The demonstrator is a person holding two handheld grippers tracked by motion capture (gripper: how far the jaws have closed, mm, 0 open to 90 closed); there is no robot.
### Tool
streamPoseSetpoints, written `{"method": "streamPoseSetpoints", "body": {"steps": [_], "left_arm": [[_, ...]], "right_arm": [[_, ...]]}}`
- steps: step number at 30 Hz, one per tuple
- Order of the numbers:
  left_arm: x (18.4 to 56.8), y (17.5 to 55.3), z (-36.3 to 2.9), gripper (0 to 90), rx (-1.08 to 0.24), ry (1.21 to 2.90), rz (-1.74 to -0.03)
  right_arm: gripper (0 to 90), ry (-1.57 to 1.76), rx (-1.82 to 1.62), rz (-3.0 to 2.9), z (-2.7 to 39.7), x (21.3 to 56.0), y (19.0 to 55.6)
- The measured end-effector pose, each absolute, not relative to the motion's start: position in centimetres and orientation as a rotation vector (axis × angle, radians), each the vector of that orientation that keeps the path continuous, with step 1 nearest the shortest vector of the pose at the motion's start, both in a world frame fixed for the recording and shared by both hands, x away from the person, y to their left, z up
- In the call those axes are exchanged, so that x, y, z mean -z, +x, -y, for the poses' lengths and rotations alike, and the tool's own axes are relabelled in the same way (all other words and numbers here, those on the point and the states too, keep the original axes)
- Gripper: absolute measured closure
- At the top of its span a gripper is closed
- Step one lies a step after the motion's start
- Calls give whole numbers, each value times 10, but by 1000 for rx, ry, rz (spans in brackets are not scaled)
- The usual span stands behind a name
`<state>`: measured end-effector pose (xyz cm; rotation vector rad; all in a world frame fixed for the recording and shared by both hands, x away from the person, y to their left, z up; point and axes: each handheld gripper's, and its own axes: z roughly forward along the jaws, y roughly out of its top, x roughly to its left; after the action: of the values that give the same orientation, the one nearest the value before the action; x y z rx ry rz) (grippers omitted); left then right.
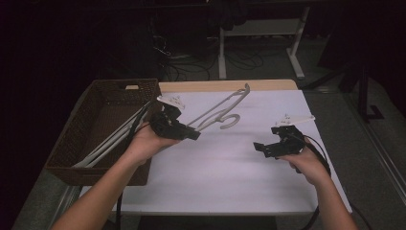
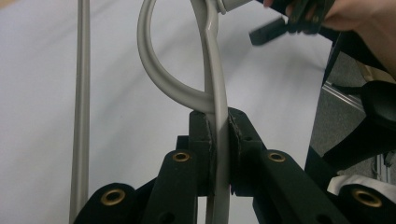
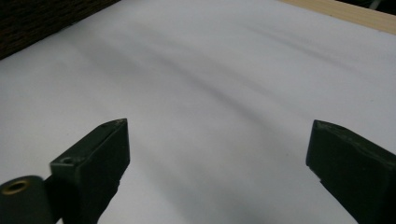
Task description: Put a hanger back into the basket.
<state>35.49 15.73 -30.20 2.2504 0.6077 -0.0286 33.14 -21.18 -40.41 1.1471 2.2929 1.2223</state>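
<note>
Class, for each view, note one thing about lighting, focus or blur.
High view: room behind the table lies in darkness, only the white top lit. Left gripper view: hanger sharp, far hand soft. Right gripper view: soft grey shadow bands streak the white surface.

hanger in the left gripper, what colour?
Light grey hanger, clearest in the left gripper view, clamped in the left gripper.

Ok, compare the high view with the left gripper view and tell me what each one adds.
High view alone: the brown wicker basket at the table's left, holding more grey hangers, and both forearms. Left gripper view alone: the left hand-held gripper with its pads pressed on the grey hanger beside the hook's base. Both share the white table and the open right hand-held gripper.
</note>
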Motion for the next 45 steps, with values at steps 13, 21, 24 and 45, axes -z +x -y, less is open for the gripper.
{"method": "streamPoseSetpoints", "body": {"steps": [13, 21, 24, 45], "left_arm": [[242, 361, -213, 820, -83, 2215, -638], [234, 359, -277, 819, -170, 2196, -714], [240, 359, -305, 820, -191, 2192, -748], [308, 349, -409, 820, -229, 2194, -983]], "right_arm": [[5, 1145, -1215, -2319, 214, 427, 309], [5, 1158, -1196, -2320, 214, 432, 309], [5, 1157, -1201, -2311, 214, 432, 310], [5, 1179, -1170, -2311, 214, 436, 315]]}}
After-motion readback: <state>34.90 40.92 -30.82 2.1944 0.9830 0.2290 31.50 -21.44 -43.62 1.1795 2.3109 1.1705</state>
